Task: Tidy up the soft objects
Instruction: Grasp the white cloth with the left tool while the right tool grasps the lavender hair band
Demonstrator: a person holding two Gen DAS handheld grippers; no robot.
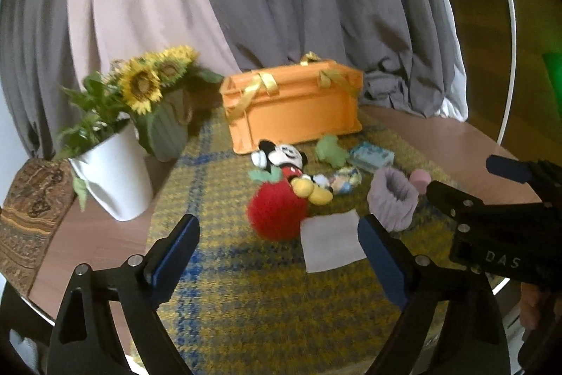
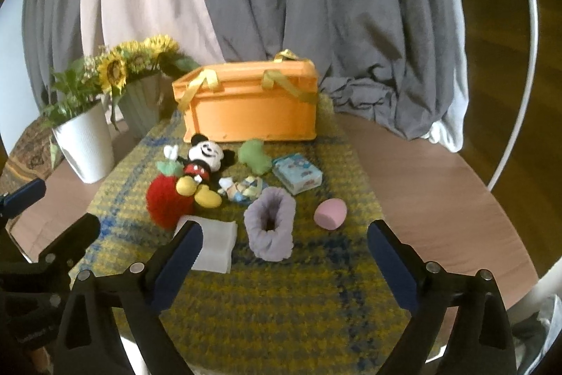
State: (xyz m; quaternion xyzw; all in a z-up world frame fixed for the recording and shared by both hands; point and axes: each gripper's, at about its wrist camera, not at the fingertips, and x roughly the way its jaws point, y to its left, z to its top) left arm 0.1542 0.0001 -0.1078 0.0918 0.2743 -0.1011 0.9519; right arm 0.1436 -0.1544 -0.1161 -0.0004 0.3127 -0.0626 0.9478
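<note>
Now both your grippers stand wide apart with nothing between the pads. Your left gripper [image 1: 277,255] hovers over the near part of the mat [image 1: 246,304], its right finger over the white cloth [image 1: 328,243]. Your right gripper [image 2: 284,255] hangs near the purple sock [image 2: 270,227]. The soft things lie on the mat on the round surface [image 2: 439,185]: a red apple [image 2: 167,202] touching the Mickey [image 2: 203,164], a green toy [image 2: 254,157], a tissue pack [image 2: 298,176], and a pink sponge [image 2: 330,213] right of the sock. The orange crate [image 2: 246,108] stands at the far end.
</note>
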